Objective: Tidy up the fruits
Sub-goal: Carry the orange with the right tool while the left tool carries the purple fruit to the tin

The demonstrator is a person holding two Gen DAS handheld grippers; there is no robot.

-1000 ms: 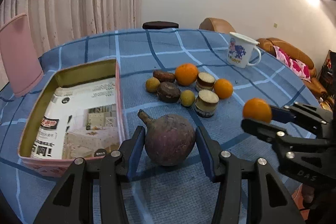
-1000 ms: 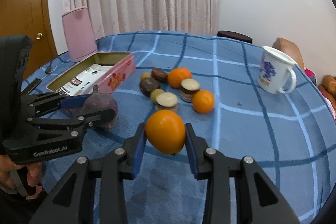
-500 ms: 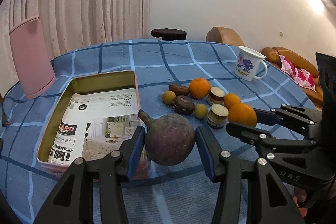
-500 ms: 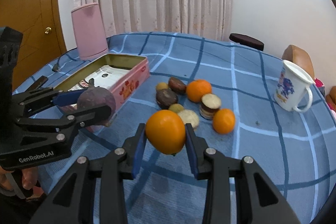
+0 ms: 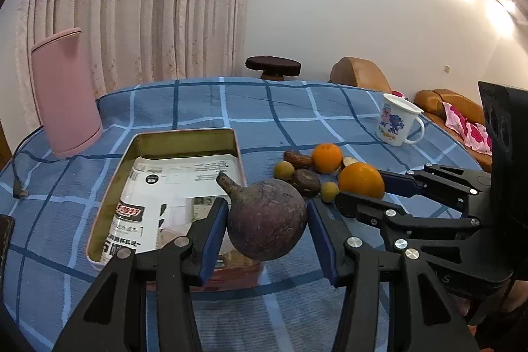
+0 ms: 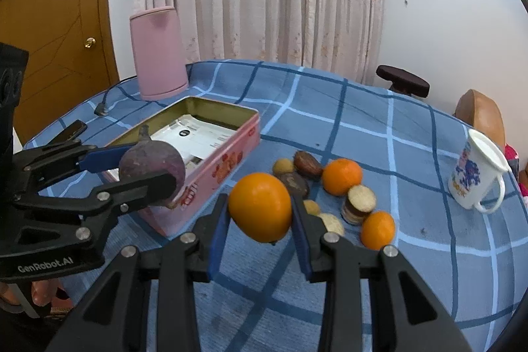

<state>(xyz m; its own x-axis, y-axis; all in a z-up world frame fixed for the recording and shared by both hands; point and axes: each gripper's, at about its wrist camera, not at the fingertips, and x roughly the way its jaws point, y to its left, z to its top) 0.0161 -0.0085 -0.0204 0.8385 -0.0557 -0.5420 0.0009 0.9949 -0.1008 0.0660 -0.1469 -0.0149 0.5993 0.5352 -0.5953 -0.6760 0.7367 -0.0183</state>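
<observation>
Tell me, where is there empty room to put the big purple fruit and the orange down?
The pink tin holds only a printed paper, so its floor is free. Bare cloth also lies between the tin and the fruit pile, and between the pile and the white mug. The pile itself is crowded. The left gripper and right gripper each hold a fruit.

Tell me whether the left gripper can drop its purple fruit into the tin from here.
Probably yes: the left gripper holds the purple fruit by the tin's near corner, open top unobstructed.
</observation>
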